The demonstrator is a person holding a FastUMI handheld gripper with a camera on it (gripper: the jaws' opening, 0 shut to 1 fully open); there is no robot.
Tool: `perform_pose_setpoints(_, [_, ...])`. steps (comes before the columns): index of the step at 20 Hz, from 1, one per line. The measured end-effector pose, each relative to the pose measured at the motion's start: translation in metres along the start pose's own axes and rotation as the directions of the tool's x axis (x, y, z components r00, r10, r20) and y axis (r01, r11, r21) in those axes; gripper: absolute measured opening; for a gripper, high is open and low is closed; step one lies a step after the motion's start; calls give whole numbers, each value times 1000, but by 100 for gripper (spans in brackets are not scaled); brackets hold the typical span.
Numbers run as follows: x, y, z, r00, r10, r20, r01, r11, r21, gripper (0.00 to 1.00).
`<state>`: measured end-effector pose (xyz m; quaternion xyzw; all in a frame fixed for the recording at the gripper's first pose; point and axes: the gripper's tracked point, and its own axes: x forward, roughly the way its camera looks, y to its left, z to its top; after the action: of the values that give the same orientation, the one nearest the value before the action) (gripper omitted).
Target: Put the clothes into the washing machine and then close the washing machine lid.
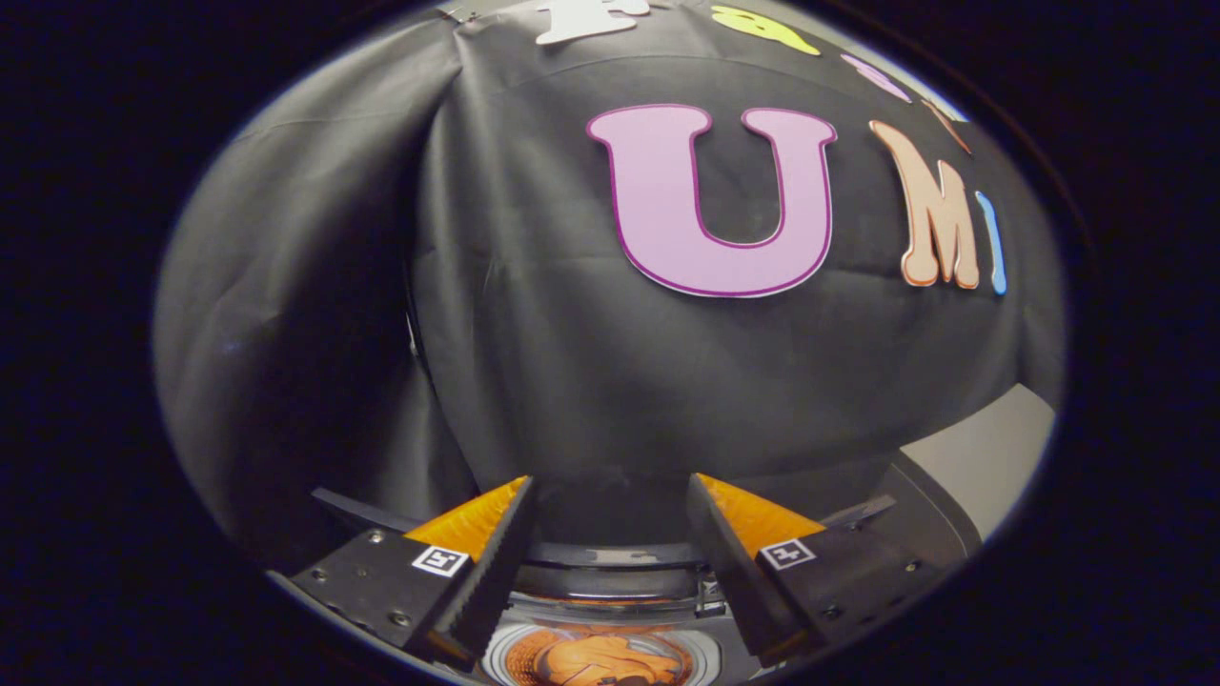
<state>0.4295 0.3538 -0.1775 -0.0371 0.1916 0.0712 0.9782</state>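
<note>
Fingers of the gripper (610,495) stand wide apart with nothing between them; it is open and holds no cloth. Their ridged inner faces point forward over the washer, and each carries a small square marker near its base.

Just below and between the fingers sits the washer's round mouth (600,636), a pale ring around the drum. Inside it lies an orange bundle, the clothes (599,659), already down in the drum. How much of it is in there, and whether any hangs over the rim, I cannot tell, since only part of the opening is visible.

Beyond the mouth a dark curved band (610,554) crosses between the fingers; it looks like the raised lid or the back rim of the tub, but which one is unclear. Thin dark edges run out to either side behind the fingers, probably part of the same top. Behind all this hangs the black cloth wall (572,362), and a pale surface (991,457) shows off to the right.

By my reading the loading step is done and the closing step is in hand. The next move calls for finding the lid's free edge, getting a finger behind or over it, and swinging it down over the mouth without snagging the cloth.
</note>
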Motion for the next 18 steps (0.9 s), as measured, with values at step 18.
perform_pose_setpoints(18, [1,-2,12,987,-2,160,4,1000,-10,95])
